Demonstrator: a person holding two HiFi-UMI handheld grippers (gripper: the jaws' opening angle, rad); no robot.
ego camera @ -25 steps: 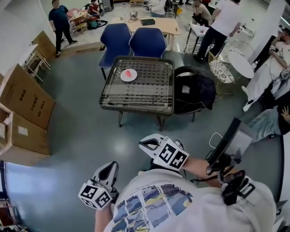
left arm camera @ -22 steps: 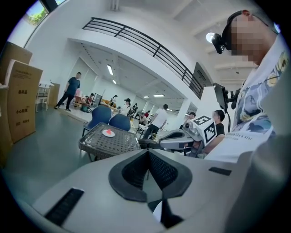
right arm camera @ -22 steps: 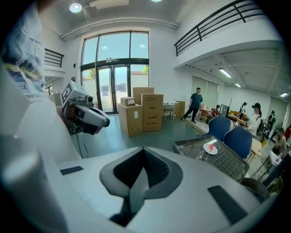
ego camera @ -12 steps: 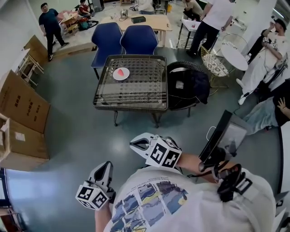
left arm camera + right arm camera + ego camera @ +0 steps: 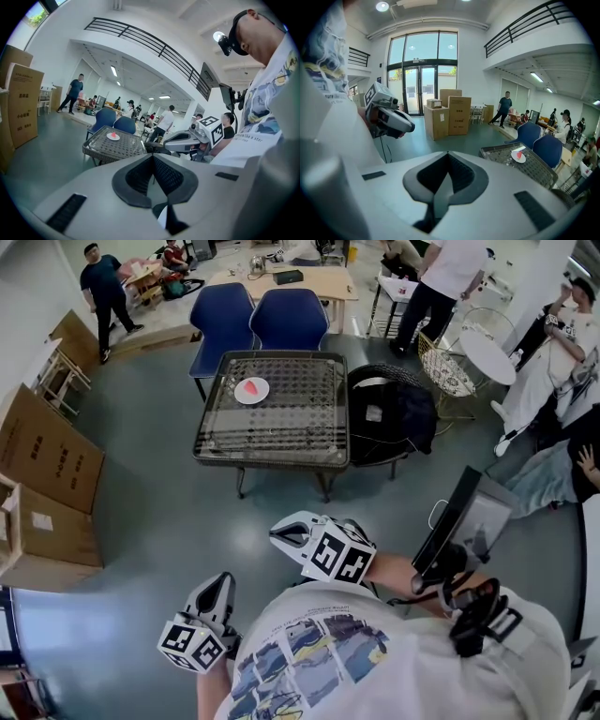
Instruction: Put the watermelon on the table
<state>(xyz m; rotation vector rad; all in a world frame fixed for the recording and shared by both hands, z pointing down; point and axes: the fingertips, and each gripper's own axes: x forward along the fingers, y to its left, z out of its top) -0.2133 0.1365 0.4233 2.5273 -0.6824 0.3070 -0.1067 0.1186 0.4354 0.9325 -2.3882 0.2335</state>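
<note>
A red watermelon slice (image 5: pixel 251 386) lies on a small white plate (image 5: pixel 261 396) at the far left of the dark wicker table (image 5: pixel 281 427), well ahead of me. The plate also shows small in the left gripper view (image 5: pixel 112 136) and in the right gripper view (image 5: pixel 518 156). My left gripper (image 5: pixel 223 581) hangs low at my left side, its jaws closed together with nothing between them (image 5: pixel 153 158). My right gripper (image 5: pixel 284 533) is held in front of my chest, pointing at the table, also shut and empty (image 5: pixel 447 163). Both are far from the table.
Two blue chairs (image 5: pixel 281 320) stand behind the table, and a black chair with a dark bag (image 5: pixel 394 423) sits at its right. Cardboard boxes (image 5: pixel 47 456) line the left wall. Several people stand or sit at the back and right. Grey floor (image 5: pixel 169 521) lies between me and the table.
The head view has shifted a little, so the table sits slightly further left and higher in the picture. Both grippers have kept their place and stay closed.
</note>
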